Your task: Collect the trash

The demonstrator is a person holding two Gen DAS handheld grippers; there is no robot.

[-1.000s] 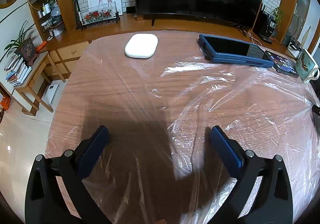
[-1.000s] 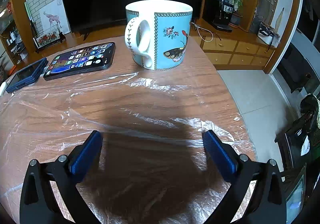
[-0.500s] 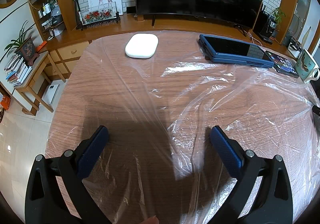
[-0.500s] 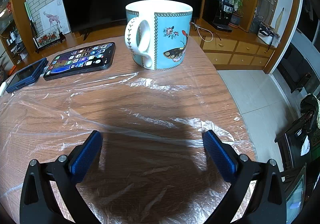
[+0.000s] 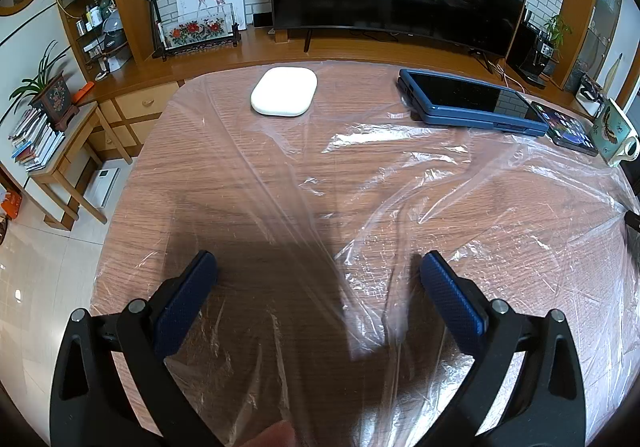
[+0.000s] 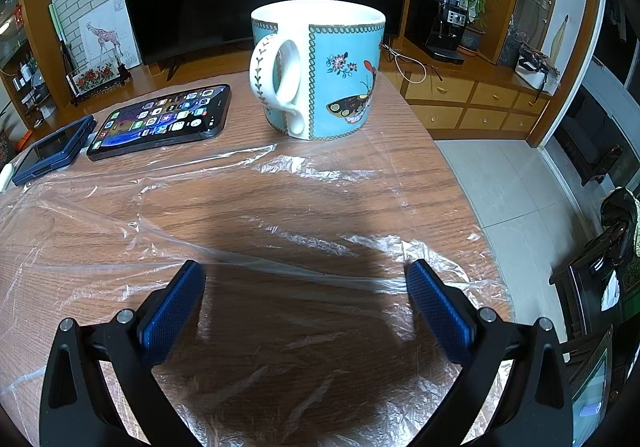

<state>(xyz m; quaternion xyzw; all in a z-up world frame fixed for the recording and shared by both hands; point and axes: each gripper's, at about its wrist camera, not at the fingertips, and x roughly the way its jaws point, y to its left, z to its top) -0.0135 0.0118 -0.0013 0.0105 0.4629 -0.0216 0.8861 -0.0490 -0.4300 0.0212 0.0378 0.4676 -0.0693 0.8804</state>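
A large sheet of clear, wrinkled plastic film (image 5: 400, 187) lies spread over the round wooden table (image 5: 188, 175); in the right wrist view the same plastic film (image 6: 280, 215) covers the table's right half. My left gripper (image 5: 318, 267) hovers open just above the film near the table's front. My right gripper (image 6: 304, 275) is open too, low over the film by the right edge, with a raised fold of film running between its blue pads (image 6: 176, 303). Nothing is held in either one.
A white oval case (image 5: 284, 92), a blue-cased tablet (image 5: 472, 103), a lit phone (image 6: 164, 121) and a blue butterfly mug (image 6: 320, 67) stand along the table's far side. A fingertip (image 5: 276, 435) shows at the bottom. The table edge (image 6: 472, 215) drops to tiled floor.
Both grippers have stayed almost still. A fingertip has come into the bottom of the left wrist view, and the film's folds there have shifted slightly.
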